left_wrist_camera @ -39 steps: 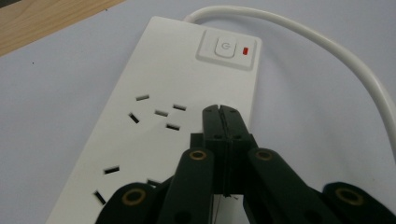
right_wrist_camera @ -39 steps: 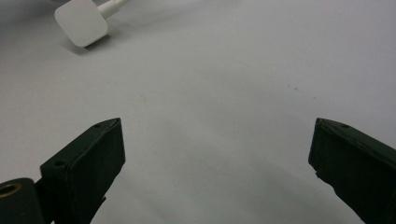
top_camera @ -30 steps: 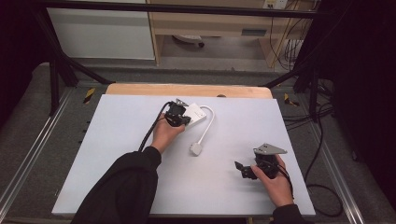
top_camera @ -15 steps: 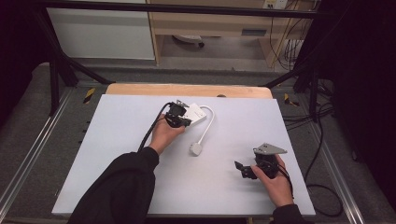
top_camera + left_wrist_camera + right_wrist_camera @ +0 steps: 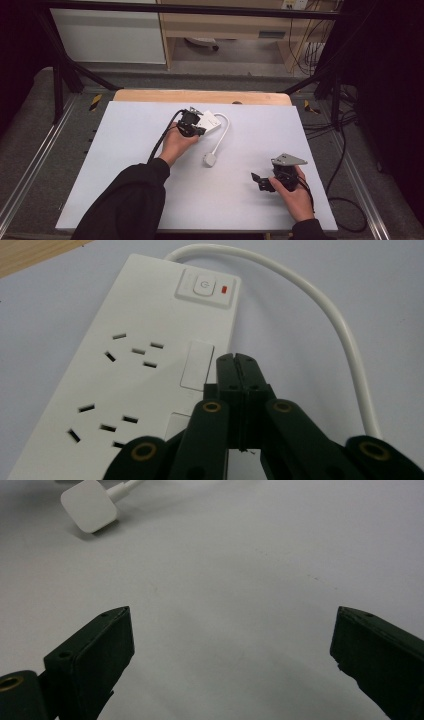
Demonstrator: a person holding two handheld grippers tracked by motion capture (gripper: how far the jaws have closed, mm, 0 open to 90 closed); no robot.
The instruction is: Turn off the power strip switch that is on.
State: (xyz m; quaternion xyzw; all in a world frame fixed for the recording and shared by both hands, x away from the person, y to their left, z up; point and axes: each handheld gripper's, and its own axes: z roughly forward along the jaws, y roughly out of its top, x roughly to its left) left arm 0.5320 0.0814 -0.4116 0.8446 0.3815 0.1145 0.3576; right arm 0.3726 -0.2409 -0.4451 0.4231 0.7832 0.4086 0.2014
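Observation:
A white power strip [image 5: 130, 370] lies at the far middle of the white table; it has several sockets and a switch [image 5: 204, 287] with a red light. Its white cord [image 5: 223, 131] curves to a white plug [image 5: 210, 159] lying nearer the middle. My left gripper [image 5: 236, 360] is shut with nothing between its jaws, its tips just above the strip's right edge below the switch. In the high view the left gripper [image 5: 196, 129] sits at the strip's near end. My right gripper [image 5: 257, 181] rests low at the table's right front, open and empty, jaws pointing left toward the plug [image 5: 90, 506].
The white table top [image 5: 125, 165] has a wooden strip [image 5: 200, 96] along its far edge. Black cables trail from both grippers. Black frame posts and floor cables stand beyond the table's right side.

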